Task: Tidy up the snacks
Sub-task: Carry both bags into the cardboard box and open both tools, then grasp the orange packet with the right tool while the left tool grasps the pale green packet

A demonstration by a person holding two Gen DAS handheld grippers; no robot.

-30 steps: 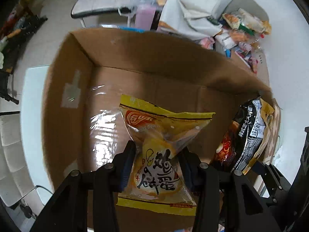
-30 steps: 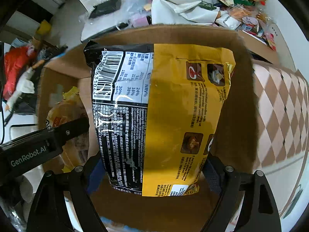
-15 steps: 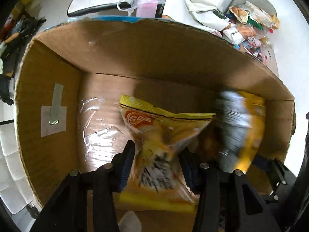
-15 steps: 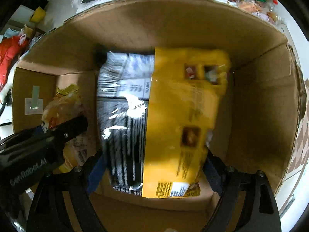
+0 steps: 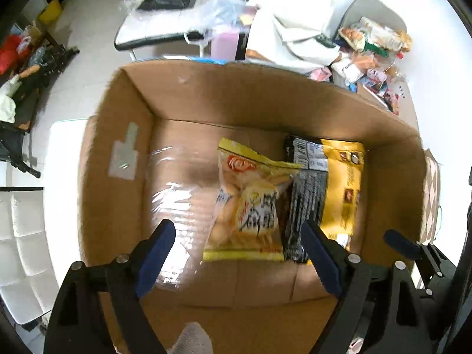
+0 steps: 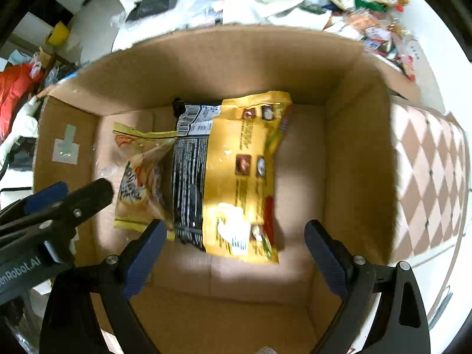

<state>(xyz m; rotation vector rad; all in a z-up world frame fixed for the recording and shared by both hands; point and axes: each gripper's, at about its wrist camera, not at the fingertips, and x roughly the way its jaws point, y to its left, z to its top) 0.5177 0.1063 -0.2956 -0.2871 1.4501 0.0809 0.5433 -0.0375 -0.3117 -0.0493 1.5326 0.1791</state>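
Observation:
An open cardboard box point(image 5: 236, 97) fills both views. On its floor lies a yellow snack bag point(image 5: 247, 206) with a black-and-yellow packet point(image 5: 324, 194) overlapping its right edge. My left gripper point(image 5: 240, 250) hangs above the yellow bag, jaws opening, its pads clear of the bag. In the right wrist view the black-and-yellow packet point(image 6: 236, 171) lies flat beside the yellow bag point(image 6: 141, 177) inside the box point(image 6: 236, 59). My right gripper point(image 6: 234, 253) stands above the packet, jaws still opening, nothing pressed between the blue pads.
Several loose snack packs point(image 5: 371, 47) lie heaped on the white table behind the box, beside a white cloth point(image 5: 295, 29). A chair with a black item point(image 5: 168, 0) stands further back. A checkered surface point(image 6: 427, 177) lies right of the box. The box floor left of the bags is bare.
Both grippers let go of their bags, which now lie on the box floor. The jaws opened wide, and both grippers dipped into the box and came back up.

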